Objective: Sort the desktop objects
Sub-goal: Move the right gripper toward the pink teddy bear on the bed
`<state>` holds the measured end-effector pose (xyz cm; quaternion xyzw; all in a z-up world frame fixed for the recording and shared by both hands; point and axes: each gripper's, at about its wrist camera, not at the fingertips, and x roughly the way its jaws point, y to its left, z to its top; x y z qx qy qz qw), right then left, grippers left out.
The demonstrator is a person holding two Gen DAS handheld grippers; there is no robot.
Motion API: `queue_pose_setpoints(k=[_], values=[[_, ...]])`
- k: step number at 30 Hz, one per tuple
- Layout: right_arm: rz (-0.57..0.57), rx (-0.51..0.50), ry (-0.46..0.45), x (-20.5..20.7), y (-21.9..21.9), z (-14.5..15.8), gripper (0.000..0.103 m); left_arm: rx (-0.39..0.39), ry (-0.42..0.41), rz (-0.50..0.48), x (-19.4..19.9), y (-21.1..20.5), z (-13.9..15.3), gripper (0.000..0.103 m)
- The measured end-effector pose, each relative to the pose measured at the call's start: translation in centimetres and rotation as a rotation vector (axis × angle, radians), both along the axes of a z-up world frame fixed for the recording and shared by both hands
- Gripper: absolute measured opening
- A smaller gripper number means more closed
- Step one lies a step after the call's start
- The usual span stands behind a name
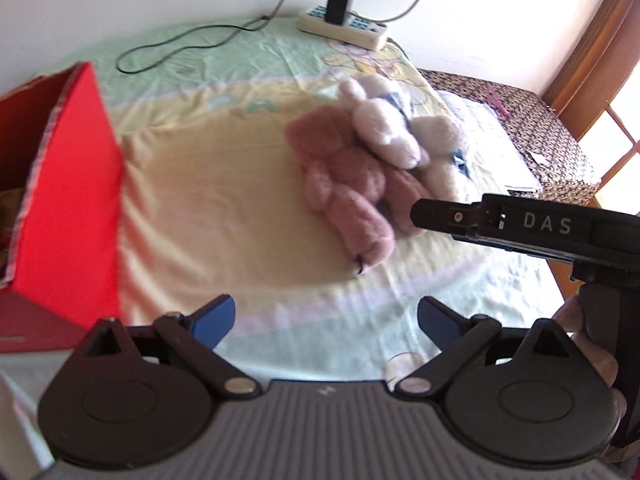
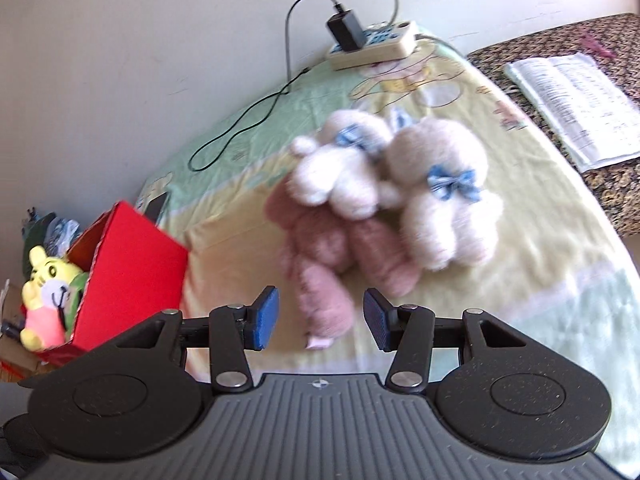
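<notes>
Plush bears [image 2: 360, 200] lie piled right of the box [image 2: 132, 256].

— What did your right gripper [image 2: 320, 320] face?
— Its fingers stood apart over the pink plush bear [image 2: 320, 256]'s leg; two white bears [image 2: 400, 184] lay just behind it.

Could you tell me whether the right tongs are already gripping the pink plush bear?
No, the right tongs are open, and the pink plush bear lies on the cloth beyond the pads, ungripped.
</notes>
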<state>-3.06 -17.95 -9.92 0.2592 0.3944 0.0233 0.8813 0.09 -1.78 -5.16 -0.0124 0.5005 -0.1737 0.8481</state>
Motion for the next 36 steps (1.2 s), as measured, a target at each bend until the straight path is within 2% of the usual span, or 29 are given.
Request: queue_pose_setpoints(k=[6,12,17,22,25,27,28,30,32,36], values=[[0.013,-0.036,-0.011,1.4,-1.8,-0.4,0.051,-0.018,0.040,0.012,2.7,-1.9,-1.5,0.098],[0.073,-0.080,-0.027,3.7,-1.9,-1.1,0.051,0.008,0.048,0.014,4.6,-3.1,-2.7,0.098],[0.106,-0.116,-0.026,5.3,-2.0,-1.8,0.050,-0.005,0.062,-0.007,5.8,-3.8,-3.4,0.099],[0.150,-0.191,-0.004,6.6,-1.5,-2.8,0.049,-0.021,0.091,-0.032,7.0,-4.4,-4.4,0.099],[0.180,-0.175,0.021,7.1,-1.3,-3.5,0.049,-0.022,0.106,-0.034,7.7,-4.8,-5.1,0.097],[0.189,-0.167,0.026,7.2,-1.2,-3.6,0.049,-0.011,0.115,-0.036,8.2,-4.9,-5.6,0.087],[0.192,-0.160,0.028,7.3,-1.2,-3.6,0.046,-0.004,0.101,-0.038,8.2,-5.0,-5.5,0.086],[0.194,-0.135,0.035,7.3,-1.5,-3.7,0.045,0.018,0.083,-0.050,8.3,-5.3,-5.4,0.074],[0.191,-0.105,0.049,7.4,-1.7,-3.7,0.035,0.034,0.069,-0.065,8.3,-5.4,-5.3,0.067],[0.188,-0.075,0.071,7.1,-1.7,-3.7,0.030,0.008,0.081,-0.082,8.1,-5.1,-5.1,0.049]])
